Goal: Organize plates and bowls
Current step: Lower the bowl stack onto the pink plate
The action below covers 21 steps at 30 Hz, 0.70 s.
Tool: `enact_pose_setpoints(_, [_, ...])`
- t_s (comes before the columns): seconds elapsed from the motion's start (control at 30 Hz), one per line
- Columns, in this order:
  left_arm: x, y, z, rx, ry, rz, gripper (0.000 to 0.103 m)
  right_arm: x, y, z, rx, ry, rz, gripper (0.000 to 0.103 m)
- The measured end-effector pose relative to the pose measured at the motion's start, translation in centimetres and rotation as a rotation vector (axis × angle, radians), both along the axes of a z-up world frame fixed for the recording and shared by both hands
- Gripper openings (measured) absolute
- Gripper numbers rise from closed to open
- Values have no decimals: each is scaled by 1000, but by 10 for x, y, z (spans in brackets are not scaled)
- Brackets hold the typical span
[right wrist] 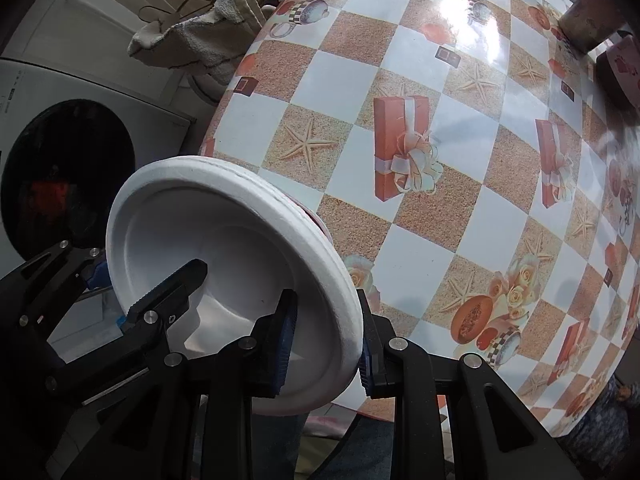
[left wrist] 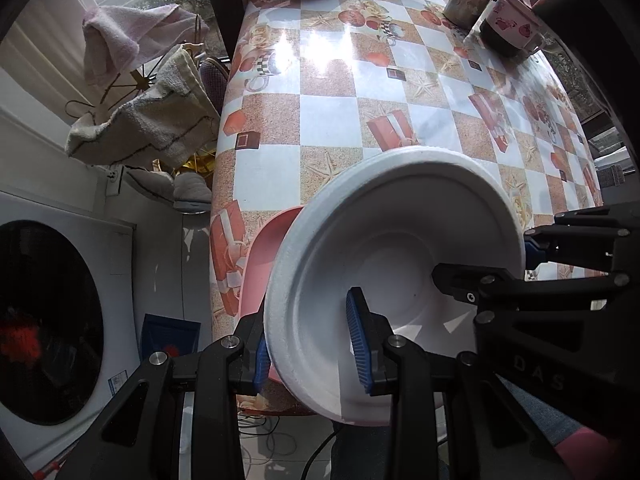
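Two grippers clamp opposite sides of a white bowl's (left wrist: 400,248) rim above the near edge of a table (left wrist: 328,92) covered in a checked cloth: the left gripper (left wrist: 310,350) pinches the rim between its blue pads, and the right gripper (right wrist: 324,344) does the same on the far side of the bowl. A pink dish (left wrist: 264,264) sits just beneath the bowl, against the table's edge. Beside the table stand a washing machine (left wrist: 52,320) and hanging towels (left wrist: 148,120); mugs (left wrist: 512,24) sit at the table's far corner.
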<state>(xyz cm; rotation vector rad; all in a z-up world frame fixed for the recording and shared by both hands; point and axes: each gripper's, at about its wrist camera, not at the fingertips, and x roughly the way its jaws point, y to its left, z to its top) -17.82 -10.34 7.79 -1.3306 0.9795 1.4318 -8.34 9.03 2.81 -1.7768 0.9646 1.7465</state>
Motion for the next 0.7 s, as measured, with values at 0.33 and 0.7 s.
enact_pose_setpoints(0.33, [-14,-20,-20,-66,-6,50,36,-18,-14,-29,-57,-21,44,30])
enact_pose_setpoints(0.7, [-20,-20,-32,-92,-4,73,36,-28,-13,-45,-70,-30,53,30])
